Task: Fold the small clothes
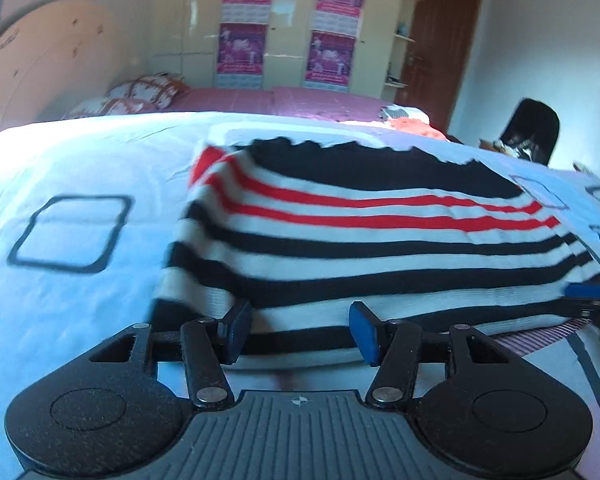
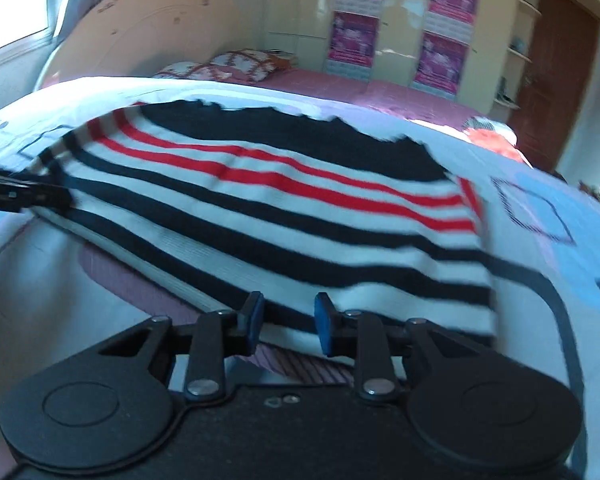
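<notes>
A: Where is the striped top?

B: Flat on the pale bedsheet, near edge at both grippers.

A: Are they holding it?

B: The left gripper and right gripper gape wide at its hem. It's blurry, so maybe only touching.

A: What's next?

B: Pinch the soft knit hem, then lift it over.

Left gripper low at the near hem of the striped garment, jaws apart; right gripper likewise, narrower gap.
</notes>
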Motion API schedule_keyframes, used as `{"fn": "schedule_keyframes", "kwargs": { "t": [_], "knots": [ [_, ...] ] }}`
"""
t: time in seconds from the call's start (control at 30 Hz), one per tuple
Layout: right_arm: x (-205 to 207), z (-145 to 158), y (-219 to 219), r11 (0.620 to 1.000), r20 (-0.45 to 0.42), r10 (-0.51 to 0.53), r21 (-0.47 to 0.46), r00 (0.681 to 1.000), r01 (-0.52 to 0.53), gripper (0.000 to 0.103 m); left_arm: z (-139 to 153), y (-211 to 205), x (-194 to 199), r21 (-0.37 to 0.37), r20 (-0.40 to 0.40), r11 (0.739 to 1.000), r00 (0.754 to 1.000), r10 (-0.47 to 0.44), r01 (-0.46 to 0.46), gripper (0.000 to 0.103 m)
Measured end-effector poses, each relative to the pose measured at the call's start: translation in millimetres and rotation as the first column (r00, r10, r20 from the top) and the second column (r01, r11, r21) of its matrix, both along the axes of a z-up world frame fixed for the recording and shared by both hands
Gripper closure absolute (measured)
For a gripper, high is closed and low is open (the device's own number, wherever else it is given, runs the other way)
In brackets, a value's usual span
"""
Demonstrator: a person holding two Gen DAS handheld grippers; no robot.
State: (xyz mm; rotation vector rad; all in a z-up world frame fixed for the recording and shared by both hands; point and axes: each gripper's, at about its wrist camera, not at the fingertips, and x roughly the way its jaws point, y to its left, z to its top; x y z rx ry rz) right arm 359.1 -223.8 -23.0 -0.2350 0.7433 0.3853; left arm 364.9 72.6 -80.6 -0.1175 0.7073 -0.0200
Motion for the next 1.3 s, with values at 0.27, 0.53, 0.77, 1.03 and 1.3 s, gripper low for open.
{"fn": "schedule_keyframes", "kwargs": {
  "t": [0.27,0.53,0.77,1.03,1.3],
  "knots": [
    [-2.0,-1.8,-59.4,0.992,-0.038,-0.113,0.046,0.993,0.115,0.078,-0.7,12.0,-2.1,0.053,-0.011,0.999,1.000,0.005,-0.005,0.048],
    [12.9,22.9,-47.9,0.986,0.010,-0.142,0.086,0.990,0.140,0.077,15.0,11.9,10.5,0.072,0.021,0.996,0.998,0.059,-0.061,0.048],
    [43.2,2.9,-53.4,0.979,-0.052,-0.179,0.086,0.982,0.183,0.082,-0.6,9.2,25.3,0.086,-0.016,0.995,0.999,0.050,-0.049,0.048],
    [39.2,2.4,-55.7,0.980,-0.053,-0.178,0.080,0.983,0.182,0.081,0.0,10.9,21.0,0.068,0.001,0.997,0.999,0.041,-0.041,0.048],
    [58.8,18.2,-61.1,0.959,-0.037,-0.218,0.179,0.975,0.221,0.076,27.8,22.3,58.5,0.022,0.038,0.997,0.996,0.078,-0.079,0.048]
  ]
}}
